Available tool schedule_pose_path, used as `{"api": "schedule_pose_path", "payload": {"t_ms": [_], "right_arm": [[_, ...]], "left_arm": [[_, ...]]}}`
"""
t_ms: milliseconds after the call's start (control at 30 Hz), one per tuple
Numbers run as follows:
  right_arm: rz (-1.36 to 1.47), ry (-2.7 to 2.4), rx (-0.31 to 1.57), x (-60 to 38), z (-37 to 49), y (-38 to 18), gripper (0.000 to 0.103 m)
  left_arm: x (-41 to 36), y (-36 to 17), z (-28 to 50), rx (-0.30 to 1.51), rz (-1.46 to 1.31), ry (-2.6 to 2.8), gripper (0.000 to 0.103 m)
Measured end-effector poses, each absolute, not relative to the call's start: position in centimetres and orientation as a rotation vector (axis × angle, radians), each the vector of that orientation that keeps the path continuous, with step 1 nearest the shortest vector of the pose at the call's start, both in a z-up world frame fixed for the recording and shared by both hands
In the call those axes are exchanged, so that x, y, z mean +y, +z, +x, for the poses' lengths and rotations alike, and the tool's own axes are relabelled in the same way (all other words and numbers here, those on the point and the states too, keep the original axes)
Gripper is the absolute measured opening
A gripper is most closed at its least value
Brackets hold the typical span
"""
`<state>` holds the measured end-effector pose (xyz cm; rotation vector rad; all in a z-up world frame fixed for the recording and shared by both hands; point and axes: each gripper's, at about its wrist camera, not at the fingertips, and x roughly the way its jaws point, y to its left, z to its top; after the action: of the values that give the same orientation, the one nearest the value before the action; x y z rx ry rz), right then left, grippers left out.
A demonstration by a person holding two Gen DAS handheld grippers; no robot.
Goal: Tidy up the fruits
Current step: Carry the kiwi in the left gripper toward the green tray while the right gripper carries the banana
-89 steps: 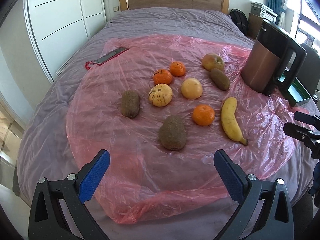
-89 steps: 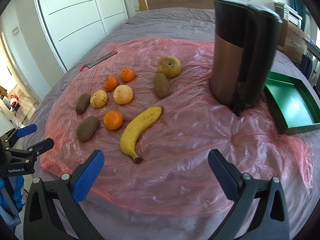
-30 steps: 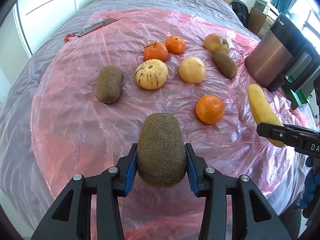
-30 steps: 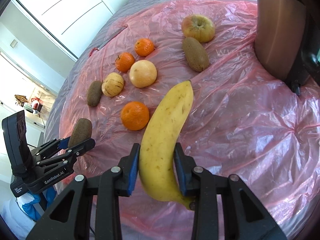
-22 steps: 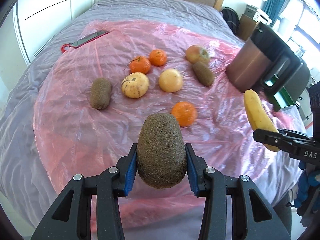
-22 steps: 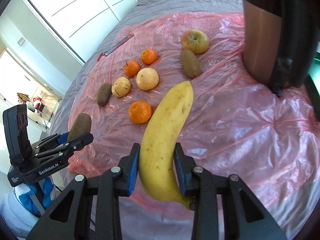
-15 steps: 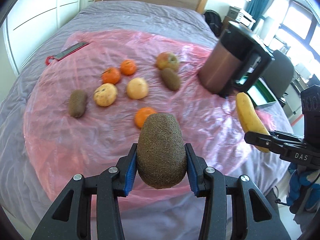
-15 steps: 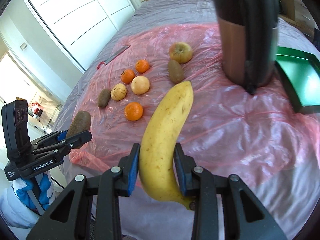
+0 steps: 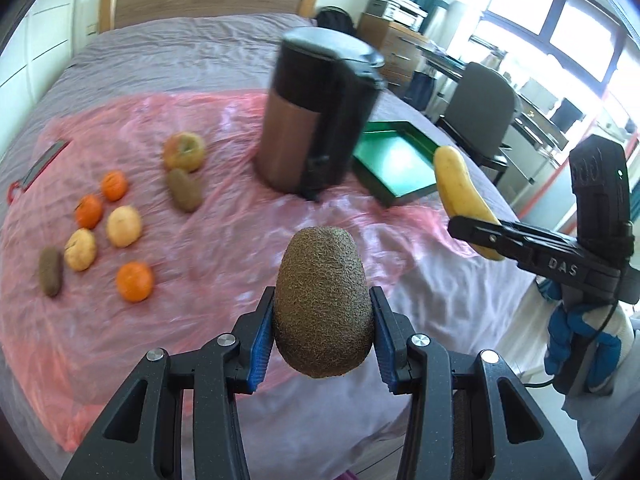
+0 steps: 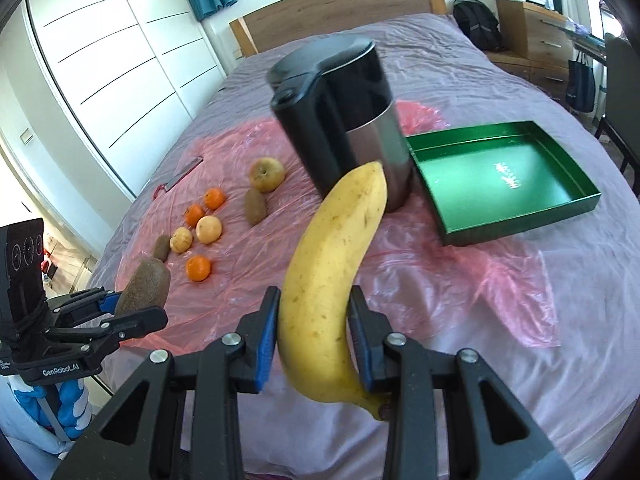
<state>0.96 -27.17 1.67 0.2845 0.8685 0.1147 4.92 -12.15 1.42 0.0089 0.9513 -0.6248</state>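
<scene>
1. Bed [image 10: 500, 92] carries a pink plastic sheet [image 10: 400, 264] with my loose fruit on its left.
2. Kettle [image 10: 340, 120] stands beside the green tray [image 10: 520, 224].
3. My right gripper [image 10: 314, 344] is clamped on a banana [image 10: 332, 280], raised near the tray.
4. My left gripper [image 9: 322, 332] squeezes a kiwi [image 9: 322, 300], lifted off the sheet.

Daylight floods in from blown-out windows [image 9: 560, 20] at right. Motion blur smears the kettle [image 9: 320, 112] and resting fruit; the gripped kiwi [image 9: 323, 300] stays sharp. Fisheye bending darkens corners.
</scene>
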Motion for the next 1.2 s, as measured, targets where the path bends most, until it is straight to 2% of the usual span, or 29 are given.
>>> {"api": "schedule_pose_path", "payload": {"t_ms": [267, 467, 833, 1200], "right_arm": [[0.310, -0.001, 0.812, -35.9, 1.4, 3.3, 0.000], [0.327, -0.078, 0.804, -41.7, 4.2, 2.2, 0.000], [0.335, -0.130, 0.814, -50.4, 13.6, -3.4, 0.000], [0.322, -0.157, 0.828, -55.1, 21.3, -8.7, 0.000]], "left_arm": [[-21.7, 3.4, 7.1, 0.927, 0.066, -0.729, 0.039], [-28.4, 2.9, 11.1, 0.930, 0.102, -0.752, 0.039], [-37.1, -2.6, 19.9, 0.981, 0.126, -0.661, 0.039], [-41.0, -7.2, 26.4, 0.984, 0.123, -0.562, 0.039]]}}
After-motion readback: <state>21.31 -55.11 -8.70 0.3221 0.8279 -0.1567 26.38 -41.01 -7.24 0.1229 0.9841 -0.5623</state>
